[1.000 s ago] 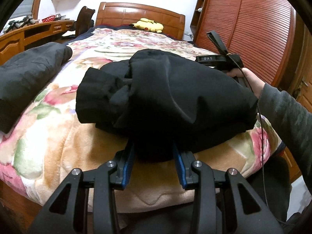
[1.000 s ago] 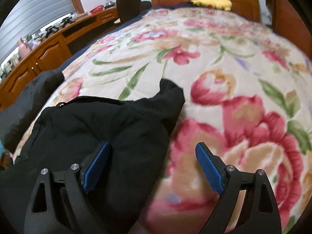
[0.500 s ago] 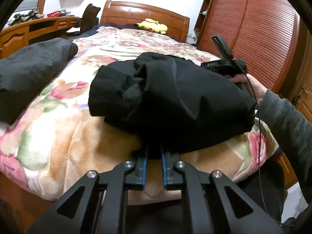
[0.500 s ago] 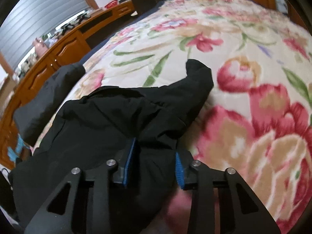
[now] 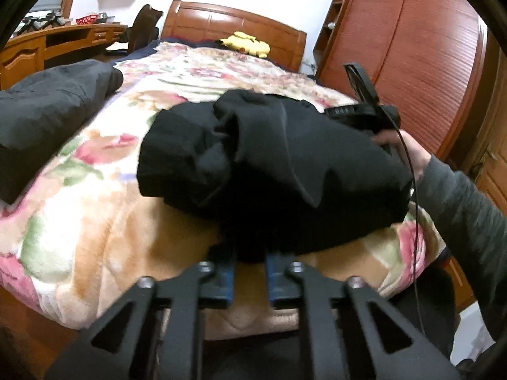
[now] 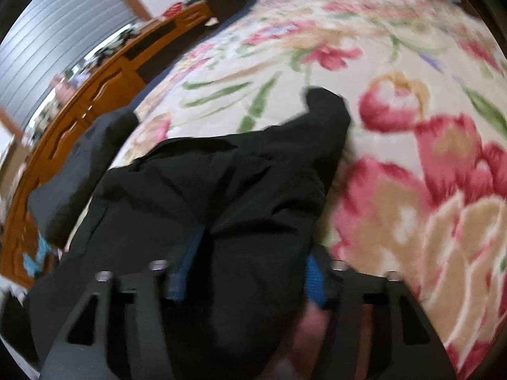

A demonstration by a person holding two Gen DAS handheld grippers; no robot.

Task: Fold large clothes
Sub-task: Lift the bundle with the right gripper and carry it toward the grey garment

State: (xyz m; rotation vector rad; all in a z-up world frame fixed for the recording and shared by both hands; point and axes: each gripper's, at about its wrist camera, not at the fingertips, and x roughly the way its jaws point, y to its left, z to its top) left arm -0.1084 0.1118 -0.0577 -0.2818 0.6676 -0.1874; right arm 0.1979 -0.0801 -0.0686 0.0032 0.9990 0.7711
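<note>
once both jaws had drawn in from wide, the left hand-held gripper [image 5: 250,274] and right hand-held gripper [image 6: 247,272] each clenched the black garment [image 5: 272,171] on the bed's [image 5: 95,221] near edge, ready for folding.

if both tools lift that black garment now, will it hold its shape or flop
The black garment will probably flop: it lies bunched in soft folds on the bed. Its bulk suggests some weight, so the middle likely sags between the left tool and the right tool. The loose end would probably dangle.
</note>
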